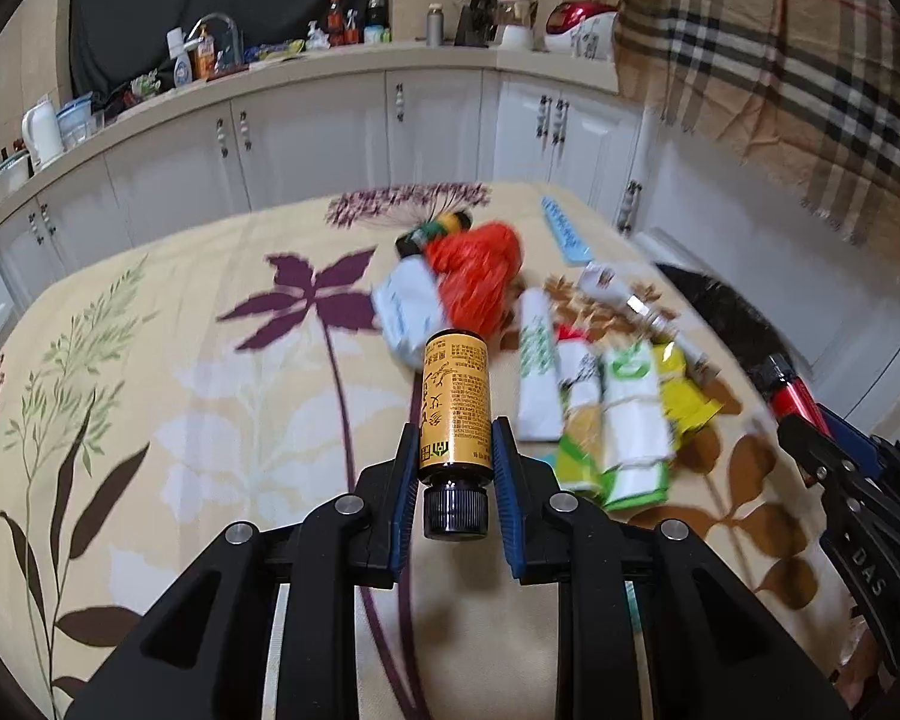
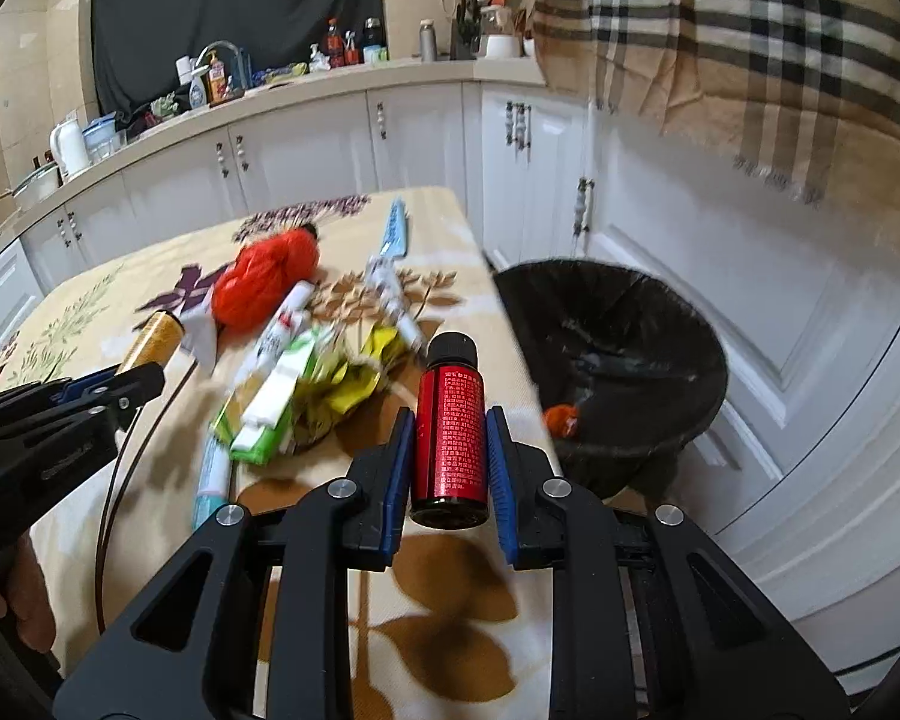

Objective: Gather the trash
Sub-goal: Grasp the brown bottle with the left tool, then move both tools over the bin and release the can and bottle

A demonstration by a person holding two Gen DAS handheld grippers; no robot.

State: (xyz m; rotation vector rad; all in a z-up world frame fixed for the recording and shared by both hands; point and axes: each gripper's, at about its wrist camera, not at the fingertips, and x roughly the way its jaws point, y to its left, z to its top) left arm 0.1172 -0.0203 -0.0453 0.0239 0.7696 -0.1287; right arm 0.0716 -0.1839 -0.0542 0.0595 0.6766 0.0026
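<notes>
- Yellow bottle [image 1: 455, 405], rigid and likely slippery, sits clamped at its lower label in the left gripper [image 1: 455, 456].
- Right gripper [image 2: 450, 450] pinches the red bottle [image 2: 450, 438] mid-body, near the bin [image 2: 618, 354].

At two o'clock, I see motion blur smearing the wrapper pile [image 1: 606, 414] lettering beyond reading. The black bin [image 2: 624, 354], at three o'clock, hides its base behind the table edge [image 2: 510, 360].
</notes>
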